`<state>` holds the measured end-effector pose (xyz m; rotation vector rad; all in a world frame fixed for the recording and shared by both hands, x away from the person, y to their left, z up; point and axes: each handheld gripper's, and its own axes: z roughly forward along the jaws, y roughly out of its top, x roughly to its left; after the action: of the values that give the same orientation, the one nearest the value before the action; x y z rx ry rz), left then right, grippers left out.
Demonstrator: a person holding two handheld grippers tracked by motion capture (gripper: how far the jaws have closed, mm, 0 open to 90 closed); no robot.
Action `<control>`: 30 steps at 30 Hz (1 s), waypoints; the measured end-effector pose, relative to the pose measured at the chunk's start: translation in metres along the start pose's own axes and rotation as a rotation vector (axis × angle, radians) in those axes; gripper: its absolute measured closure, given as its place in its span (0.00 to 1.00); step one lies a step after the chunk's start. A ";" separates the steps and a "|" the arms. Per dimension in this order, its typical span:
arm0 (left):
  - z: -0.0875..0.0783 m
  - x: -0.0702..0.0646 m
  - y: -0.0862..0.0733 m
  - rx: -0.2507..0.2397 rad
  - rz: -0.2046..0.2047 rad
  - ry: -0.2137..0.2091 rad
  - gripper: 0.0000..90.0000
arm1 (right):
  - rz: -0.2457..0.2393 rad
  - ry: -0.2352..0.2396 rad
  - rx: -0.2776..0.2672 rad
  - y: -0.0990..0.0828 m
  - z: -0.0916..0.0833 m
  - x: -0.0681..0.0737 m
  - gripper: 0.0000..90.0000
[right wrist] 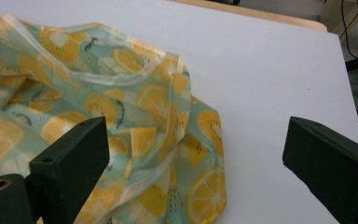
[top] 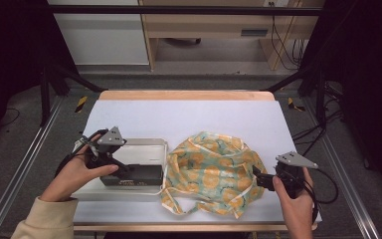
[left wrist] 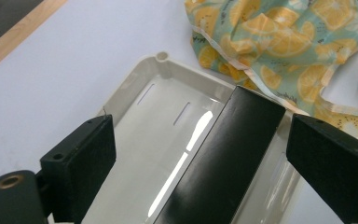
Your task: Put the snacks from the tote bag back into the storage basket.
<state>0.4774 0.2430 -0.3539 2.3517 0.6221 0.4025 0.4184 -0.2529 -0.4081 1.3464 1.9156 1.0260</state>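
White-topped table (top: 144, 117) with a wood back edge, grey floor and a light wood desk behind, cables trailing on the right. Left gripper (left wrist: 200, 163) spread wide over a black box (left wrist: 223, 158) lying in a white plastic tray (left wrist: 163, 84). Right gripper (right wrist: 193, 163) also wide open, just over the edge of the lemon-print cloth (right wrist: 121, 116) crumpled mid-table, right beside the tray.

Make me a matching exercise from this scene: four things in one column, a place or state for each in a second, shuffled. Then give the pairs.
1. black box
2. fruit-print cloth
3. left gripper
4. white tray

A. crumpled on the table, right of the tray
B. lying inside the tray
C. open, jaws either side of the box
D. on the table's left part, holding the box

Pairs: 1-B, 2-A, 3-C, 4-D
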 end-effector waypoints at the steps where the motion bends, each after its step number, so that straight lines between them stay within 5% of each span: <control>1: -0.002 0.002 -0.002 0.002 -0.005 0.015 0.09 | 0.000 0.001 -0.005 0.002 0.001 0.000 0.08; 13: -0.011 0.023 -0.022 -0.034 -0.126 0.132 0.09 | 0.048 -0.009 -0.017 0.008 0.013 -0.003 0.08; 19: -0.015 0.042 -0.041 -0.046 -0.202 0.238 0.10 | 0.079 -0.018 -0.033 0.001 0.008 -0.009 0.08; 30: -0.019 0.065 -0.075 -0.086 -0.308 0.268 0.09 | 0.095 -0.038 -0.037 -0.009 0.005 -0.017 0.08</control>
<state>0.4988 0.3372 -0.3822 2.0918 1.0539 0.5941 0.4230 -0.2691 -0.4180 1.4370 1.8114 1.0689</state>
